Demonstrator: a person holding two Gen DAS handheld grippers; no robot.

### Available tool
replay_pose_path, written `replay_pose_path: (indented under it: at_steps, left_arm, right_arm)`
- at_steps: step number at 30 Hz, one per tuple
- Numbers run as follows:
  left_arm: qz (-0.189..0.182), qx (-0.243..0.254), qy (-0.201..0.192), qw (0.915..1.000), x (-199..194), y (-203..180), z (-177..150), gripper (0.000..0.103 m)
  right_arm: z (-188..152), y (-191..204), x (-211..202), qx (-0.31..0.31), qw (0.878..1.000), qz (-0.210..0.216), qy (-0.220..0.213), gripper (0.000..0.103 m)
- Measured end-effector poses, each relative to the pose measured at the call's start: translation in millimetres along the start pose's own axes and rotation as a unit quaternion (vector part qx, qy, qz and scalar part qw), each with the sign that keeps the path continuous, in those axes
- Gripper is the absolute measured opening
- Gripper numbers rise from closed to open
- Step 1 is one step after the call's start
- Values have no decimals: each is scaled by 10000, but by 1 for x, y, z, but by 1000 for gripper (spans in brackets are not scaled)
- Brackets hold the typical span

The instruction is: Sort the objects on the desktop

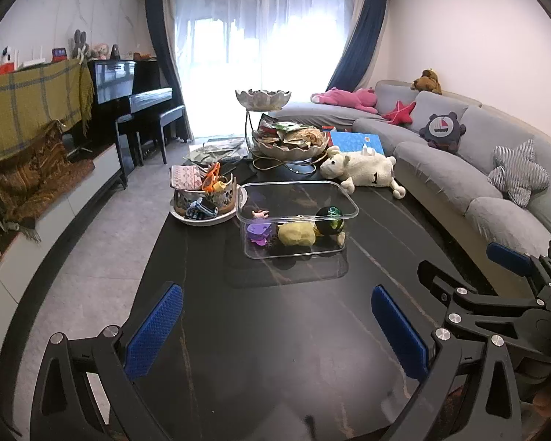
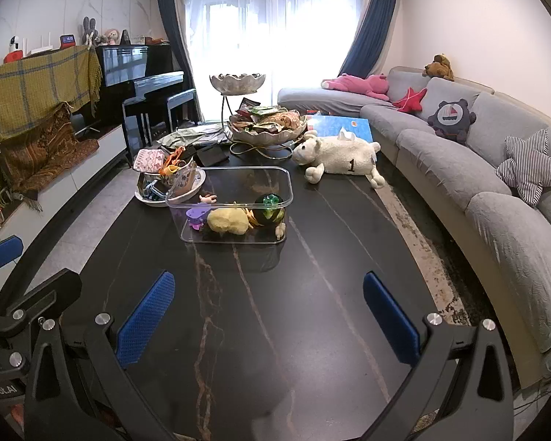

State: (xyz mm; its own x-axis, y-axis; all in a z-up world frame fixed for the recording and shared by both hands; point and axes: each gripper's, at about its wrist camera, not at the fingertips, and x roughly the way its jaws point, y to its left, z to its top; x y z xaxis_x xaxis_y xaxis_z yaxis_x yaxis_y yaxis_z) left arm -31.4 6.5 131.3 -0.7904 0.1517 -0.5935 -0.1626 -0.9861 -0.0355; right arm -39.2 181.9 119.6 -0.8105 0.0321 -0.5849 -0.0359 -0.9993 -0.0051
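I held my left gripper [image 1: 277, 325] over the near end of the dark desk [image 1: 209, 275], its blue pads spread wide with nothing between them. My right gripper [image 2: 268, 318] hung beside it toward the desk's right edge, equally wide open and empty. Past both, around the middle of the desk, stood the clear plastic bin [image 2: 235, 205]. Inside it lay a yellow lump [image 2: 227, 221], a purple toy [image 2: 195, 216], a small doll [image 2: 208, 198] and a dark green ball [image 2: 270, 210], all crowded toward its near wall. Just beside the bin, toward the left edge, sat a white dish [image 1: 205, 213] piled with small clutter. At the far end lay a white plush sheep [image 1: 363, 169] near the desk's right edge, next to a tiered snack stand [image 1: 275, 136].
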Motion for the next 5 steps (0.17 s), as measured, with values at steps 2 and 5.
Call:
replay_pose_path:
  at_steps: [2, 5]
  left_arm:
    - [-18, -13, 56, 10000, 1, 1, 0, 102]
    - [-14, -11, 74, 10000, 2, 1, 0, 102]
  right_arm:
    - [0, 0, 0, -11, 10000, -23, 1, 102]
    - [0, 0, -1, -22, 10000, -53, 0, 102]
